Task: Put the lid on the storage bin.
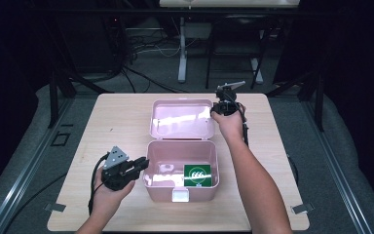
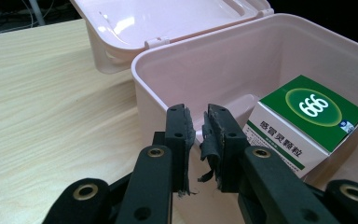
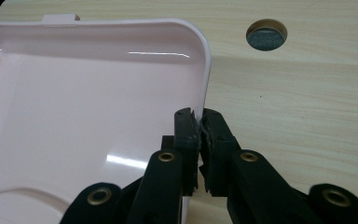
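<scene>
A pink plastic box [image 1: 161, 194] stands open on the wooden table, its lid [image 1: 180, 119] folded back flat behind it. Inside, at the right, lies a green and white medicine carton [image 1: 196, 174] marked 666 [image 2: 307, 121]. My left gripper [image 1: 143, 165] is at the box's left wall; in the left gripper view its jaws [image 2: 198, 126] straddle that wall's rim and pinch it. At the lid's right edge is my right gripper [image 1: 214, 109], and in the right gripper view its jaws [image 3: 199, 123] are shut on the lid's rim [image 3: 207, 70].
The light wooden table [image 1: 117, 126] has bare room left and right of the box. A round cable hole [image 3: 266, 34] sits in the tabletop beyond the lid. Black frame posts, stands and cables fill the dark floor behind the table.
</scene>
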